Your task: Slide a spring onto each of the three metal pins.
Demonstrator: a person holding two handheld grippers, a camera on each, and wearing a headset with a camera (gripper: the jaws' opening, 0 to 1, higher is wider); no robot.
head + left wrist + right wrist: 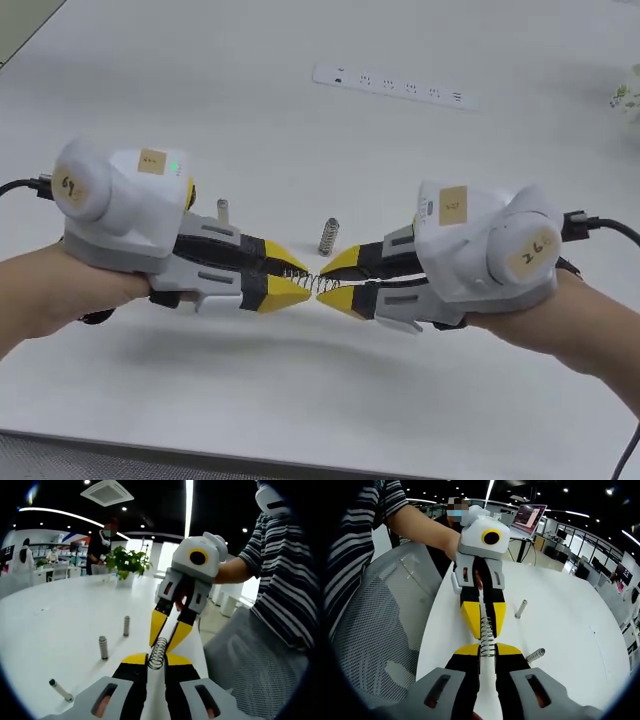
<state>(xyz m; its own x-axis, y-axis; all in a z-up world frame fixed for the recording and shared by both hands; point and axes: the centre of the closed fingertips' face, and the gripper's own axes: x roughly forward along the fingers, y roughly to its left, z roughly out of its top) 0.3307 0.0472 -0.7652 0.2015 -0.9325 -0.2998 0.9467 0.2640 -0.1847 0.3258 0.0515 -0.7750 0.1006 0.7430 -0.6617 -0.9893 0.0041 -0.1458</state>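
Observation:
A short metal spring (318, 284) hangs above the white table (300, 400), stretched between both grippers. My left gripper (301, 281) is shut on one end and my right gripper (336, 282) on the other, tips facing each other. In the left gripper view the spring (158, 653) sits in my left gripper (156, 659), with the right gripper (165, 641) pinching its far end. In the right gripper view the spring (487, 631) runs from my right gripper (487, 651) into the left gripper (483, 629). Behind stands a pin wearing a spring (329, 236), and left of it a bare pin (223, 210).
A white power strip (395, 85) lies at the back of the table. Another pin (60, 690) shows near the left gripper's side, tilted in that view. A potted plant (127, 560) and a standing person are far off. A mesh chair (385, 630) sits beside the table edge.

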